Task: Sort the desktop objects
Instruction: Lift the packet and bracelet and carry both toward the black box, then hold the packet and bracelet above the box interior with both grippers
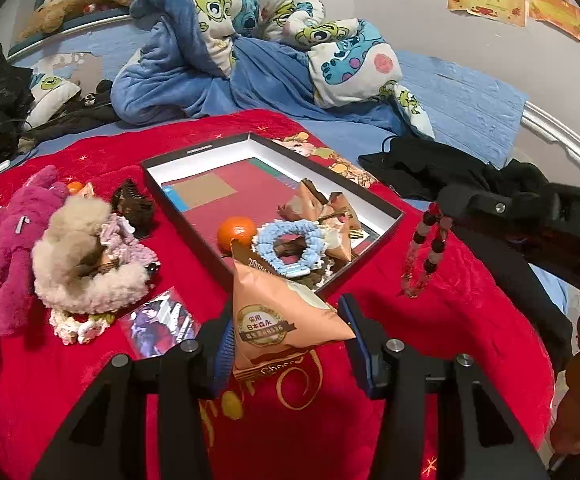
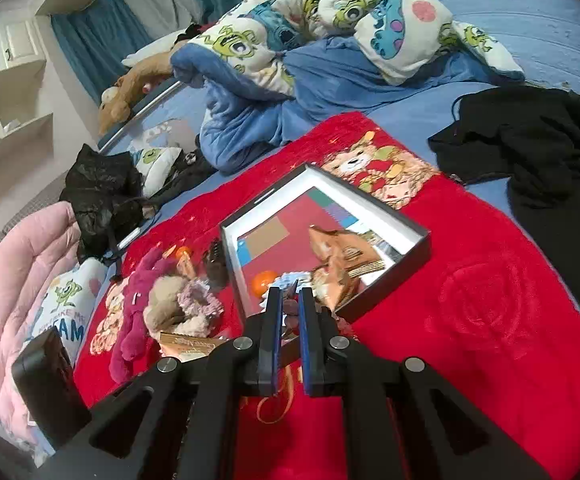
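Observation:
My left gripper (image 1: 286, 332) is shut on a peach triangular snack packet (image 1: 278, 312), held just in front of the near corner of a shallow black box (image 1: 386, 208) lying on a red blanket. The box holds a tangerine (image 1: 230, 234), a light-blue scrunchie (image 1: 290, 246) and more peach packets (image 1: 330, 212). At the right, my right gripper (image 1: 444, 200) is shut on a red-and-black bead bracelet (image 1: 426, 248) that hangs beside the box. In the right wrist view the right gripper (image 2: 290, 304) has its jaws close together over the box's (image 2: 406, 224) near edge, and the beads are barely visible.
Left of the box lie a magenta plush toy (image 1: 6, 248), fluffy beige and lilac scrunchies (image 1: 82, 268), a dark hair claw (image 1: 132, 204), a small tangerine (image 1: 75, 187) and a photo card (image 1: 162, 324). Black clothes (image 1: 430, 168) lie to the right, and a blue cartoon quilt (image 1: 250, 40) is bunched behind.

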Demonstrator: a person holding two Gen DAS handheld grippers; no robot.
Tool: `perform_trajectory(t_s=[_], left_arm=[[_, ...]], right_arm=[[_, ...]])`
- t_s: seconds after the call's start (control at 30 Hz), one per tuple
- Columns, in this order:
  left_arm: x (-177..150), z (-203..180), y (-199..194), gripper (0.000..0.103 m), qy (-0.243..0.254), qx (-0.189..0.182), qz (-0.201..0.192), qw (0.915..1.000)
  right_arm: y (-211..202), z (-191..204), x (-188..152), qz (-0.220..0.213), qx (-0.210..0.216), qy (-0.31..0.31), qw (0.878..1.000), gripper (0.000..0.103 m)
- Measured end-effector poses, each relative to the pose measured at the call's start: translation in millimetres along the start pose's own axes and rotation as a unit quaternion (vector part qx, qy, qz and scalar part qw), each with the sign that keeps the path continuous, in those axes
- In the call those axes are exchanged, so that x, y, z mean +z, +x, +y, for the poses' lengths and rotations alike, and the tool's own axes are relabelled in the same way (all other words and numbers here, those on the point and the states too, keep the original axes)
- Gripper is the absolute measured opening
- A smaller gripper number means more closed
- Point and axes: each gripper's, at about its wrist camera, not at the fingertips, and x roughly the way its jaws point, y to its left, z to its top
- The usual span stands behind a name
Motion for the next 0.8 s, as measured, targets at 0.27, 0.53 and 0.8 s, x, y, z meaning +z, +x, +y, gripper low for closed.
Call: perform_trajectory(t_s=[0.27,0.53,0.8], left_arm=[[3,3,8,0.05,-0.002,-0.005,0.005,1.0],[8,5,12,0.05,0.001,-0.009,0.006,0.9999],[18,2,23,0.05,0.022,0.001,-0.001,0.9998]], right_arm=[[5,1,1,0.003,-0.002,-0.011,1.0,0.009],[14,15,2,0.0,-0.008,-0.038,0.999,0.009],[28,18,11,-0.004,-0.003,-0.037,0.999,0.009]])
